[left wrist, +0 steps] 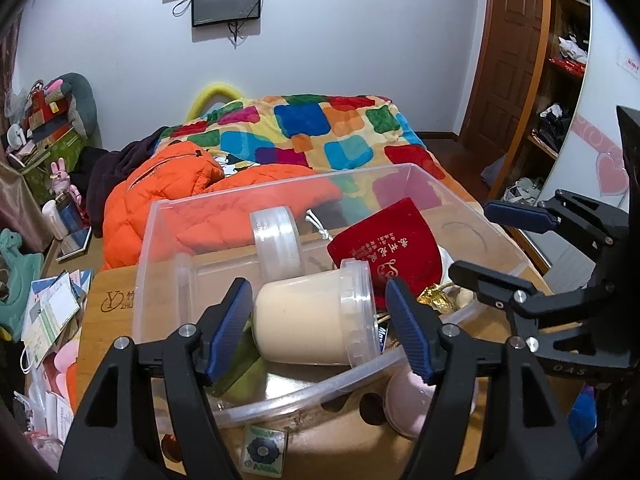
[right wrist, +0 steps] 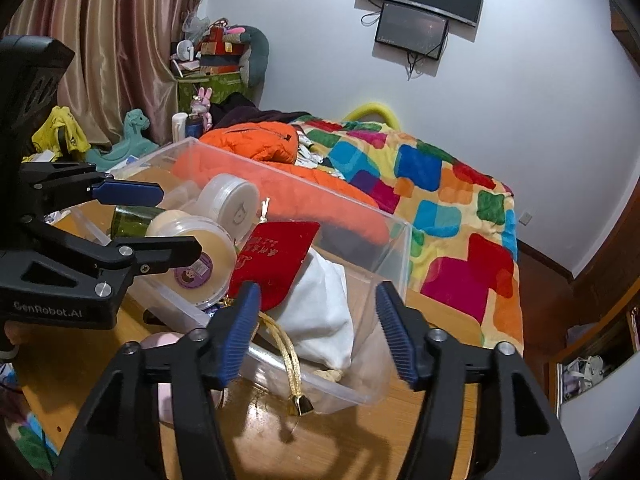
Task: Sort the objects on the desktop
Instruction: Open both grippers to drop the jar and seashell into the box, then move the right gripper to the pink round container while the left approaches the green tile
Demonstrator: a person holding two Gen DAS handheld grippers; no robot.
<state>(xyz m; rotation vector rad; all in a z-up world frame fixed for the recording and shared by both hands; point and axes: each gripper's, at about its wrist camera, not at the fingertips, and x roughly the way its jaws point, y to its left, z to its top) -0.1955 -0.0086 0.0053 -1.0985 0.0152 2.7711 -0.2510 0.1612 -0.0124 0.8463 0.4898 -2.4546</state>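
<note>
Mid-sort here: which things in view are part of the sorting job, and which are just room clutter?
Job:
clear bin
cream jar
red pouch
white cloth bag
gold cord
pink round item
flower tile

Lying about:
orange jacket
patchwork blanket
wall screens

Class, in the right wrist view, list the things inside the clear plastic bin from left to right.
Green bottle → cream-filled jar → red velvet pouch → white cloth bag.
</note>
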